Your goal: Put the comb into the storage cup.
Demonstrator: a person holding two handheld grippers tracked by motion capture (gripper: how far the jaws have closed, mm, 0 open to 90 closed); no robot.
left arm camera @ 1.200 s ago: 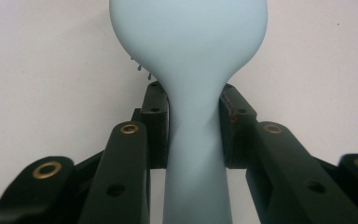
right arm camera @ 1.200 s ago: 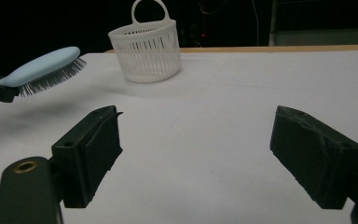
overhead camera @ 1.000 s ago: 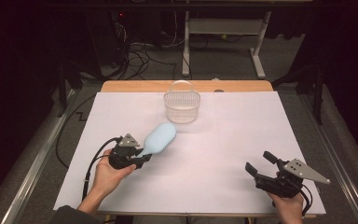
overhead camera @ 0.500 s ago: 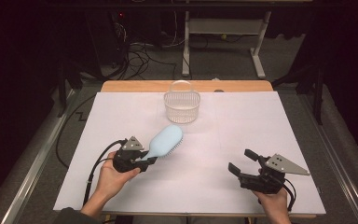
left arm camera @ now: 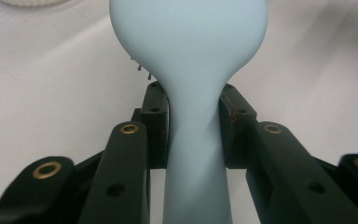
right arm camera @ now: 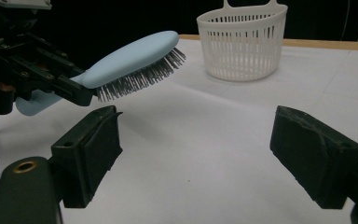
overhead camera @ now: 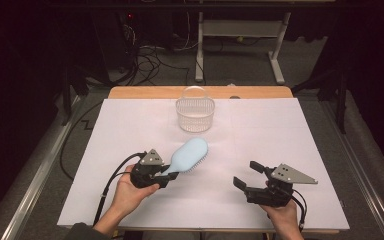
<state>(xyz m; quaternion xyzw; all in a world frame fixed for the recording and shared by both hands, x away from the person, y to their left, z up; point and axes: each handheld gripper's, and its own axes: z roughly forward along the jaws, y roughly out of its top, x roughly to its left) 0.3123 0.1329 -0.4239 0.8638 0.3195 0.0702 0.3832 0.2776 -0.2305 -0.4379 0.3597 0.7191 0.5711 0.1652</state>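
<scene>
Hairbrush (overhead camera: 190, 155): pale blue, lifted off the tabletop (overhead camera: 300, 145), toward the near edge and left of its middle; head pointing toward the far edge, bristles facing down and to the right.
Hold point: handle neck, just below where the oval head widens; seen in the left claw's view (left arm camera: 193, 130) with a black pad pressed flat on either side.
Left claw (overhead camera: 166, 176): clamped on the hairbrush handle, carried in a hand (overhead camera: 130, 192) near the left part of the near edge.
Handling, as a judgement: likely light, hard and stiff plastic; smooth rounded handle, so probably prone to twisting or sliding between the pads if tipped. Bristles springy, poor for gripping. Narrow neck looks the surest spot, with the head's weight hanging forward of the pads.
Right claw (overhead camera: 246, 175): spread wide, gripping nothing, held low over the near edge to the right of the middle, pointing toward the hairbrush.
Right claw's view: hairbrush (right arm camera: 135, 60) up and to the left, bristles in plain sight, free of the sheet below.
Basket (overhead camera: 195, 111): white, slatted, with a loop handle, upright near the middle of the far edge, well apart from the brush head; appears empty.
Likely step: carrying the hairbrush toward the basket.
</scene>
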